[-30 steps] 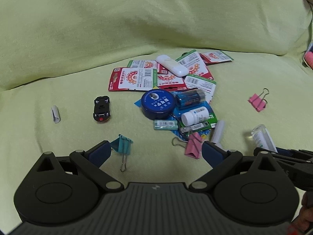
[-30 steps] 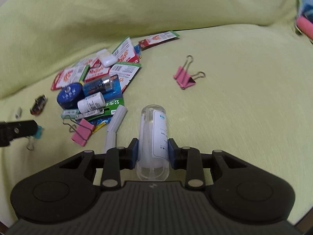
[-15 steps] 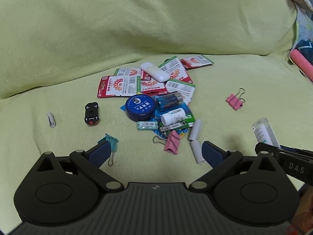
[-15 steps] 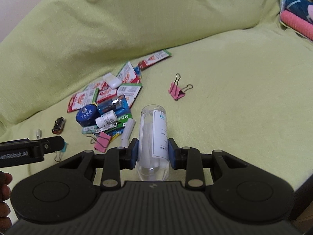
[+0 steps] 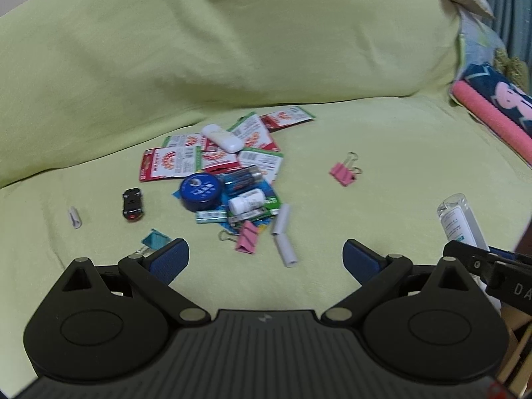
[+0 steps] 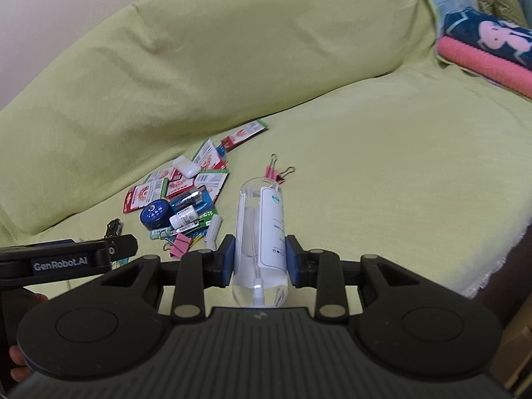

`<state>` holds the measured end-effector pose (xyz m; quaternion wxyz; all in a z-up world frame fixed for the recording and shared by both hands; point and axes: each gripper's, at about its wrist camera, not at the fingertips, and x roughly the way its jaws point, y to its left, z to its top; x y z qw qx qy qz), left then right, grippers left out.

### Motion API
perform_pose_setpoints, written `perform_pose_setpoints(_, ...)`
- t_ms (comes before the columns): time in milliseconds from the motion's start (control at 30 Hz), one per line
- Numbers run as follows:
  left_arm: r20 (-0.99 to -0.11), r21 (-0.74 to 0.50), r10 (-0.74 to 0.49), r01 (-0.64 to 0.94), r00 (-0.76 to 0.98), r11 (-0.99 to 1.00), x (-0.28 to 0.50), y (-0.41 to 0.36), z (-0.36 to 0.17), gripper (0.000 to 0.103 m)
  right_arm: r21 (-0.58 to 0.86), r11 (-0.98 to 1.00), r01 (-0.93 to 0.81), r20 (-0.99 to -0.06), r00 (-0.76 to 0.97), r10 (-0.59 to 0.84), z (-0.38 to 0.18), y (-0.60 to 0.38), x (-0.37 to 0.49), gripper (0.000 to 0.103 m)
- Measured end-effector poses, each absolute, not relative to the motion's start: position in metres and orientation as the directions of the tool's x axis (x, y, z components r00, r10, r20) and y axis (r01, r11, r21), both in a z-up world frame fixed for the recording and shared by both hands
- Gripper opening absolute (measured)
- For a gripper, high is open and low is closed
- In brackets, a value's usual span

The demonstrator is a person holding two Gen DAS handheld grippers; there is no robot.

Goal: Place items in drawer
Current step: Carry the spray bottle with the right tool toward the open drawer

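Clamping a clear bottle [image 6: 261, 229], right gripper [image 6: 260, 259] hovers; left gripper [image 5: 266, 259] jaws spread, empty.

Between the blue pads of the black right gripper [image 6: 260, 255] sits a clear bottle [image 6: 260, 229] with a white label. Ahead and to its left, on the yellow-green cover [image 6: 382, 173], lie red-and-white packets [image 6: 146, 196], a dark blue tin [image 6: 156, 215] and pink clips [image 6: 275, 173]. Far right ahead, a navy cloth [image 6: 488, 38] with pink figures lies on a pink roll [image 6: 482, 63].
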<state>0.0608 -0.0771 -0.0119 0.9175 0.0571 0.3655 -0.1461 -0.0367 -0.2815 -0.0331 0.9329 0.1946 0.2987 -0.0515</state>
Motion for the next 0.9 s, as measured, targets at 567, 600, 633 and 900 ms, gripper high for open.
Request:
perform_pose_setpoints(567,-0.656,-0.017,-0.402,0.519,0.639,0.855,-0.008,-0.143,0.008,0.1,0.317,0.865,0.389,-0.533,0.828,-0.177,-0.007,-0.32,-0.148,0.028)
perform_pose_setpoints(600,-0.654,-0.017,-0.412,0.532,0.635,0.847,-0.013,-0.148,0.009,0.1,0.316,0.86,0.4,-0.531,0.826,-0.189,-0.006,-0.324,-0.155,0.028)
perform_pose_setpoints(633,-0.651,-0.016,-0.421,0.544,0.631,0.839,-0.018,-0.153,0.01,0.1,0.316,0.855,0.411,-0.529,0.824,-0.201,-0.005,-0.327,-0.162,0.028)
perform_pose_setpoints(900,-0.642,0.001,-0.481,0.628,0.597,0.779,-0.055,-0.195,0.016,0.1,0.318,0.807,0.498,-0.528,0.8,-0.285,-0.006,-0.358,-0.218,0.028)
